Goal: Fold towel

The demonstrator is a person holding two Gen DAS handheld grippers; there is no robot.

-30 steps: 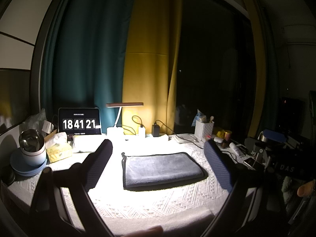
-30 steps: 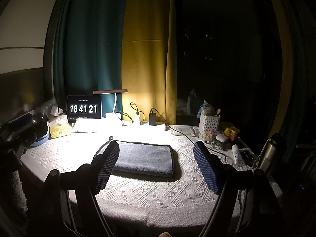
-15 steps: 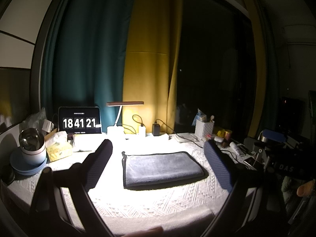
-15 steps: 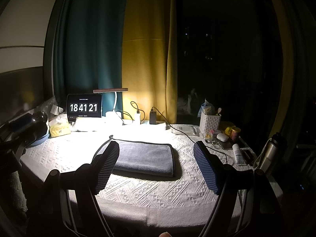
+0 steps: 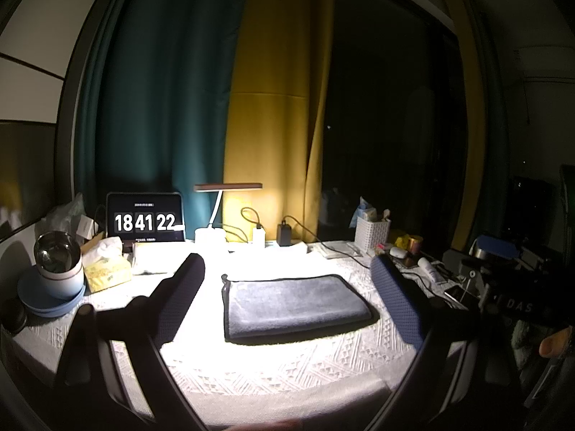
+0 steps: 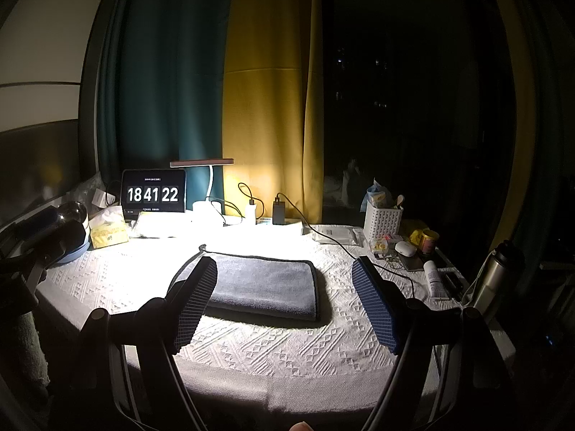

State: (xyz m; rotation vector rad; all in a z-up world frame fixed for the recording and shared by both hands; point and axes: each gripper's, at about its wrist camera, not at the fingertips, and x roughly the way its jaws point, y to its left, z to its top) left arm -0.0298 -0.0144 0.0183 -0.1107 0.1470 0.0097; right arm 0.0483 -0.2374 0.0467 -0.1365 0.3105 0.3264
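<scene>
A grey towel (image 5: 293, 307) with a dark border lies folded in a flat rectangle on the white tablecloth (image 5: 287, 362), under the lamp light. It also shows in the right wrist view (image 6: 264, 287). My left gripper (image 5: 287, 273) is open and empty, held above the table's near side with the towel between its fingers in view. My right gripper (image 6: 285, 269) is open and empty too, held back from the towel; its left finger (image 6: 196, 301) overlaps the towel's left end in view.
At the back stand a clock tablet (image 5: 145, 222), a desk lamp (image 5: 228, 188), chargers with cables and a white basket (image 5: 372, 233). A tissue box (image 5: 106, 269) and a cup on blue plates (image 5: 57, 269) are left. A steel bottle (image 6: 497, 273) and small items are right.
Both grippers hold nearly still and stay open. The towel has not moved. The clock has gone from 18:41:21 to 18:41:22.
</scene>
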